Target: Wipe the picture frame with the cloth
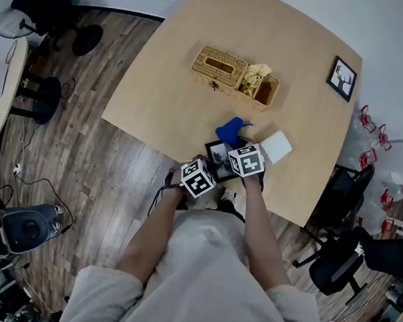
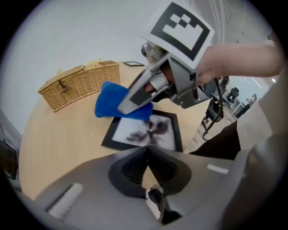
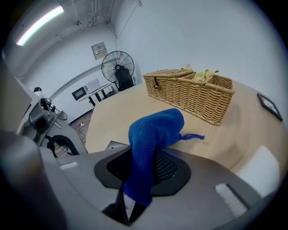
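Wiping seems to be just under way. The right gripper (image 3: 142,155) is clamped on the blue cloth (image 3: 153,132), which bunches up out of its jaws and flops forward past the tips. The picture frame (image 2: 145,130) lies flat on the table (image 2: 58,134), directly under those tips and just ahead of the left gripper (image 2: 146,150). The cloth rests on the frame's far corner, on the side away from the right gripper's handle. The left gripper's jaws are pressed together with nothing I can make out between them, their tips right at the frame's near edge. Whether they pin it down, I can't tell. Most of the glass lies bare beside the cloth, so I'd judge the bulk of the wiping is left to do.
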Tool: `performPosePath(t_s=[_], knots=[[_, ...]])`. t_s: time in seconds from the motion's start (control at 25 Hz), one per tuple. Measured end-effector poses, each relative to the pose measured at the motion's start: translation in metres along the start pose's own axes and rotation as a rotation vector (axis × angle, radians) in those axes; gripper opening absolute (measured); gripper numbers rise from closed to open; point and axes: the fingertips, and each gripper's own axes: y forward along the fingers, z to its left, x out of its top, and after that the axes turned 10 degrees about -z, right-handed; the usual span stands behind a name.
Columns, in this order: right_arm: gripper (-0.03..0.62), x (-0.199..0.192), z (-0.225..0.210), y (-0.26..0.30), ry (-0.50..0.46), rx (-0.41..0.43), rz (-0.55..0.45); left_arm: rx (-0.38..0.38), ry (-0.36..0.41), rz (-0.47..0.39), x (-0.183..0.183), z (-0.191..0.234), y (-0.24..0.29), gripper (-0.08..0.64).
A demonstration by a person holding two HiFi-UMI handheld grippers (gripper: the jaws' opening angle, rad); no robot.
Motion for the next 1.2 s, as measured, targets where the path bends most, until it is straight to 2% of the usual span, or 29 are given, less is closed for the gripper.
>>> performPosePath(t_s=[0.28,0.6,1.0,1.2], knots=[[0.104,0.000,-0.001,0.000,0.020,0.002,-0.014,0.005,-0.002,-0.025,0.004,-0.001,-0.001,0.054],[0.104,-0.001,-0.001,-0.002,0.006,0.009,-0.006,-0.018,-0.009,0.022,0.001,-0.002,0.004,0.054],[0.104,-0.007,0.001,-0.007,-0.003,0.027,0.003,-0.026,-0.072,-0.010,0.006,-0.002,0.001,0.054],[0.104,-0.011,0.002,-0.010,-0.013,0.027,0.004,-0.022,-0.071,-0.011,0.005,0.000,-0.001,0.052]])
